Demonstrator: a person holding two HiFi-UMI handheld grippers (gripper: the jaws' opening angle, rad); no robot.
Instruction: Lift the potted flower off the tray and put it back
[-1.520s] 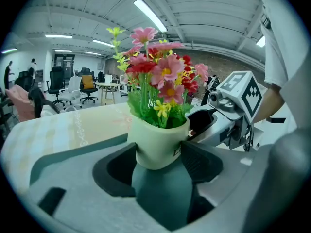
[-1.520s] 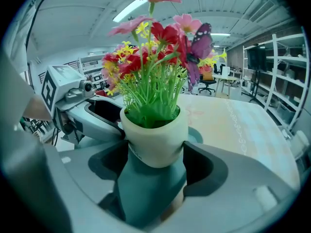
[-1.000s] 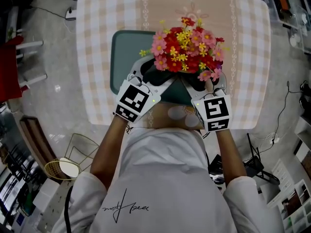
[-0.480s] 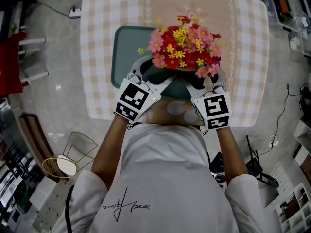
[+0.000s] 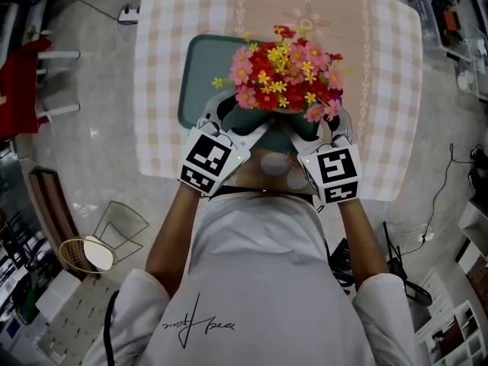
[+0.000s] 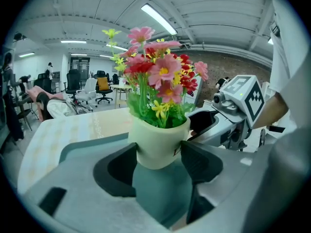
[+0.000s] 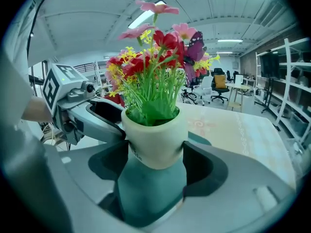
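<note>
The potted flower (image 5: 282,75), a cream pot (image 6: 158,142) with red, pink and yellow blooms, hangs over the near part of the teal tray (image 5: 197,71). Both grippers clamp the pot from the near side. My left gripper (image 5: 238,122) is shut on the pot, its dark pads (image 6: 200,161) pressing the pot's sides. My right gripper (image 5: 319,124) is shut on the same pot (image 7: 154,142) from the other side. In the gripper views the pot's base sits above the teal tray (image 7: 151,193) without touching it. The blooms hide the fingertips in the head view.
The tray lies on a table with a checked beige cloth (image 5: 389,90); its near edge is just in front of the person's body. On the floor at the left stand a wire-frame stool (image 5: 103,242) and a red object (image 5: 17,90). Cables and shelves sit at the right.
Both grippers and the pot have shifted a little away from the person, farther over the tray. The hold on the pot is unchanged.
</note>
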